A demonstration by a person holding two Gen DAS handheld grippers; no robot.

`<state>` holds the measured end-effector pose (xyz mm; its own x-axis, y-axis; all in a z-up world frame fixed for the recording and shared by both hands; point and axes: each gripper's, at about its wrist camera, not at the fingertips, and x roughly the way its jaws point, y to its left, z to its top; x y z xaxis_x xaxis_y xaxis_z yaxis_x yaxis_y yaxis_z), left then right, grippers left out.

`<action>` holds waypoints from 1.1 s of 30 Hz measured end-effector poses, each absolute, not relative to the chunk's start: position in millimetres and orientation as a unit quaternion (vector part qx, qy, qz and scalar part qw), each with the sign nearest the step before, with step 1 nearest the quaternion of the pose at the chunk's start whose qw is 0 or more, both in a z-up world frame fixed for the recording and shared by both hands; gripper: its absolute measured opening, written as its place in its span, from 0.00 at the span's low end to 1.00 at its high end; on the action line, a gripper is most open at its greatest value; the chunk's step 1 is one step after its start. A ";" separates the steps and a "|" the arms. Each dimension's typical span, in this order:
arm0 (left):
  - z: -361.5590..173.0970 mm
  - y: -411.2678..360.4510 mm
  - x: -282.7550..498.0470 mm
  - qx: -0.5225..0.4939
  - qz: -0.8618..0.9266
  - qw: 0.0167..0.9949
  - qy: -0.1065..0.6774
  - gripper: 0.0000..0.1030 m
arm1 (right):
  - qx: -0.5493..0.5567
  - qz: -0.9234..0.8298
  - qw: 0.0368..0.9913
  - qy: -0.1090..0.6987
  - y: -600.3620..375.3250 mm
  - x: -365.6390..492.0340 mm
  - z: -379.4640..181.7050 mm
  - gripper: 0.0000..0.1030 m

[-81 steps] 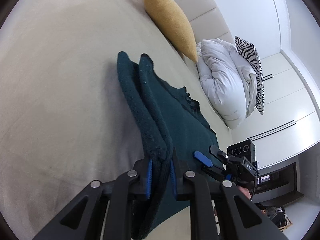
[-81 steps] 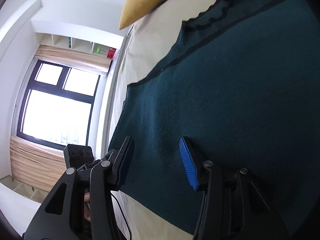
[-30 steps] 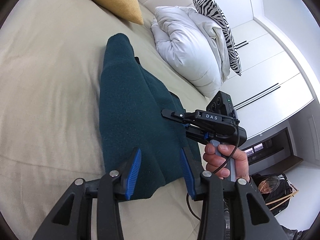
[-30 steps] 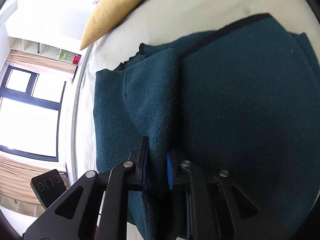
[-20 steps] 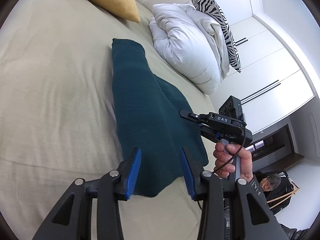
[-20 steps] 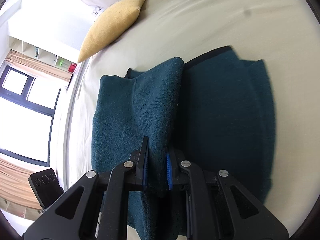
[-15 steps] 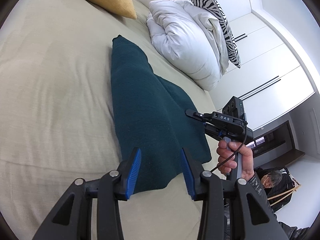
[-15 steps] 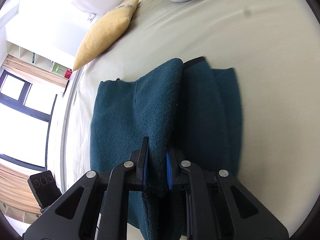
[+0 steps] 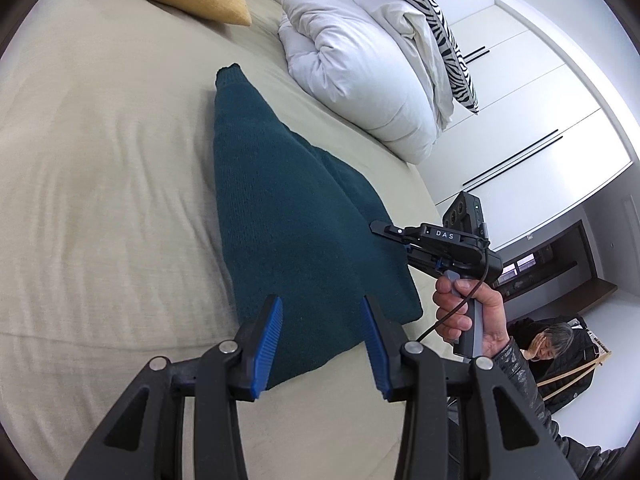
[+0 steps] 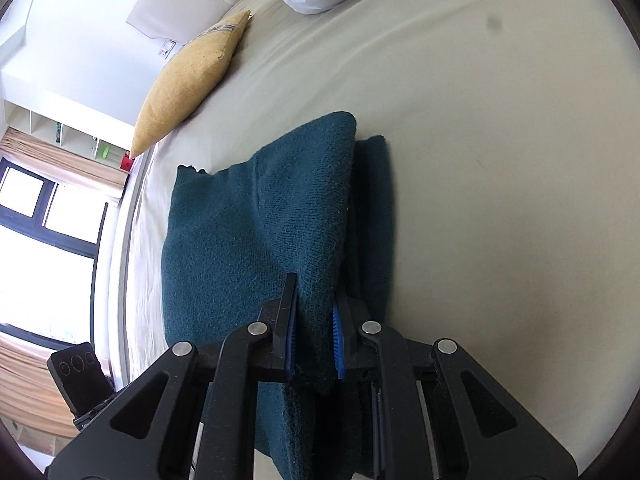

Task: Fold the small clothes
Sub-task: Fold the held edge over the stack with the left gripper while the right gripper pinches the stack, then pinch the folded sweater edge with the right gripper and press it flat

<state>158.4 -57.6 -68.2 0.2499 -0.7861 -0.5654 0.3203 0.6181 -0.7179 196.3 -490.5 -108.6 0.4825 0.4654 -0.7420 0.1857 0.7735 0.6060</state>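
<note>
Pinching one teal sweater [image 10: 256,236]: right gripper [image 10: 314,328].

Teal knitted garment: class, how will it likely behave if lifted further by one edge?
The teal knitted garment will probably droop, since it sags away from the right claw pinching its fold. The thick, fuzzy knit likely grips well and holds soft folds loosely on the bed.

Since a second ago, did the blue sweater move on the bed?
Yes. The sweater, clamped in the right gripper, has slid away from the yellow pillow, exposing more bare bed on its right.
</note>
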 end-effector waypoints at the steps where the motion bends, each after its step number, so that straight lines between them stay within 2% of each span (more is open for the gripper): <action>1: -68.7 -59.7 159.1 -0.236 -0.367 0.753 0.492 0.41 | 0.324 0.086 0.797 0.502 -491.9 199.8 -112.4 0.12; 7: -69.6 -74.6 160.7 -0.223 -0.370 0.754 0.496 0.41 | 0.348 0.088 0.787 0.501 -505.5 195.3 -136.0 0.11; 11: -75.0 -81.8 160.0 -0.214 -0.366 0.753 0.503 0.41 | 0.370 0.109 0.780 0.493 -510.0 192.1 -146.3 0.15; 14: -76.0 -86.6 160.1 -0.206 -0.365 0.756 0.503 0.44 | 0.378 0.097 0.780 0.489 -517.2 178.5 -141.4 0.17; 21: -72.9 -102.1 160.6 -0.183 -0.369 0.764 0.496 0.44 | 0.336 0.106 0.800 0.485 -498.6 127.4 -103.1 0.18; 25: -79.5 -113.1 165.1 -0.163 -0.363 0.767 0.503 0.44 | 0.302 0.101 0.805 0.500 -483.2 110.2 -108.2 0.18; 27: -85.6 -115.1 168.1 -0.162 -0.357 0.766 0.510 0.44 | 0.311 0.094 0.793 0.516 -486.3 105.7 -126.0 0.06; 28: -88.5 -115.1 169.1 -0.162 -0.354 0.765 0.513 0.44 | 0.319 0.094 0.787 0.520 -488.3 104.2 -133.8 0.04; 33: -92.8 -113.5 167.6 -0.161 -0.351 0.764 0.516 0.44 | 0.354 0.101 0.784 0.499 -494.0 83.3 -150.1 0.03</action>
